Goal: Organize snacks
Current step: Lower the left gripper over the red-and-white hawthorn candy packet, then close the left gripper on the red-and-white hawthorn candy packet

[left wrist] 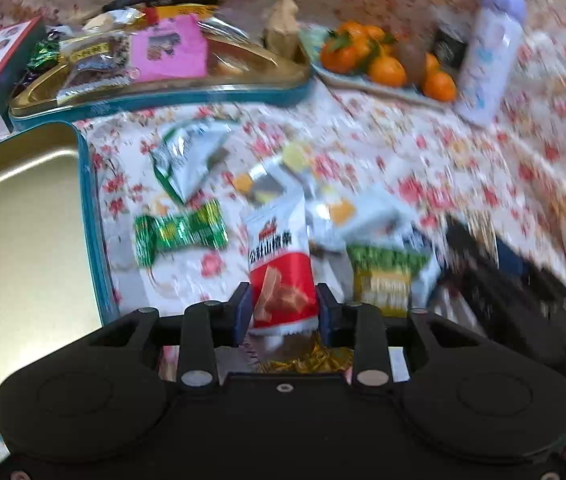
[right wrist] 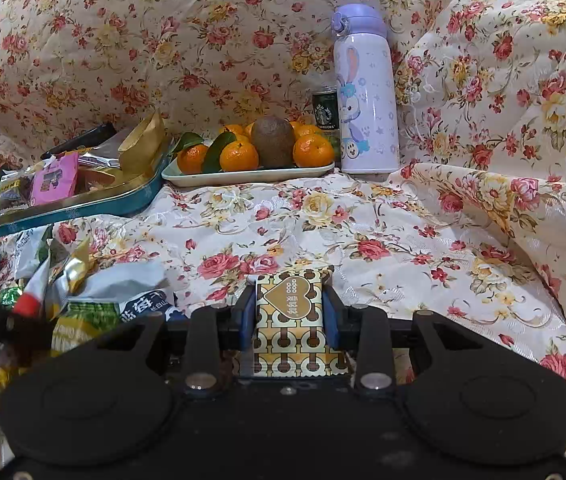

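Your left hand-held gripper (left wrist: 283, 312) pinches a red-and-white snack packet (left wrist: 279, 264) by its lower half, blue pads pressed to either side, over the loose pile of snacks on the flower-patterned cloth. The packet's long axis runs straight out along the fingers, its white end pointing away from you toward the far edge of the cloth, its crimped red end back between the jaws. The view is smeared with motion, so the print is barely legible.

Your right hand-held gripper (right wrist: 289, 312) is clamped on a gold-and-brown patterned bar (right wrist: 289, 320), which lies the same way: long axis along the fingers, its far end toward the plate of oranges (right wrist: 251, 172).

The empty gold-lined tin (left wrist: 83, 200) sits at the cloth's left edge, just beside the green twisted candy (left wrist: 181, 232); a second tin (left wrist: 203, 92), already heaped with snacks, stands toward the far left corner. To finish this step cleanly, you would do well to carry the packet clear of the pile before swinging left, keep it level so the limp white end does not snag the teal rim, and release only once it is well inside the tin's wall. The grip is near one end, so expect droop.
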{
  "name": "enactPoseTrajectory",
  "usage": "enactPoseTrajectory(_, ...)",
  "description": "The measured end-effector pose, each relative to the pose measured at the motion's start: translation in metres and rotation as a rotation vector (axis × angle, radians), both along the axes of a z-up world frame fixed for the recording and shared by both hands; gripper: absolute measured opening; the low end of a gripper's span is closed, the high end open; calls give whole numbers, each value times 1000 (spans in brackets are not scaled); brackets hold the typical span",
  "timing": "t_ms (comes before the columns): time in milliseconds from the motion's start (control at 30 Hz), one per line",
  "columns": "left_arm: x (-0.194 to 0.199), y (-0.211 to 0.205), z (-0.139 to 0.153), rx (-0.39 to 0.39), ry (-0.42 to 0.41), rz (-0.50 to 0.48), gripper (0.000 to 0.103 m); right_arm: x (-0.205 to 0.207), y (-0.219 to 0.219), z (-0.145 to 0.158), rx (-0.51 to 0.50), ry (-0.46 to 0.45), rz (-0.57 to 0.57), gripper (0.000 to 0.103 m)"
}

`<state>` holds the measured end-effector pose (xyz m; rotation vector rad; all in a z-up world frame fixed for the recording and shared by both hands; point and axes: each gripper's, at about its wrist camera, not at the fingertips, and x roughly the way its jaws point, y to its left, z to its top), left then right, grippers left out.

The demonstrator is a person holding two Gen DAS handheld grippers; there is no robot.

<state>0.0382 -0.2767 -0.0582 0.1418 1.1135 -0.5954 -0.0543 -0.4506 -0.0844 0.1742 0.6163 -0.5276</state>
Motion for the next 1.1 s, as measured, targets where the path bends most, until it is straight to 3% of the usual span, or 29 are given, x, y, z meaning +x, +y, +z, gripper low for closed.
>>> enactPoseTrajectory(200,-20,0,2,11,-7,-50,41,0,0,0,0,0,0,36)
enactPoseTrajectory(533,-9,12,20,-88,0,-17,42,0,0,0,1,0,2,36)
enactPoseTrajectory(800,5,10,6,-76,48,29,42,0,0,0,2,0,2,36)
enactPoseTrajectory(1100,2,4,4,-57,23,72,45,-1,0,0,3,0,3,36)
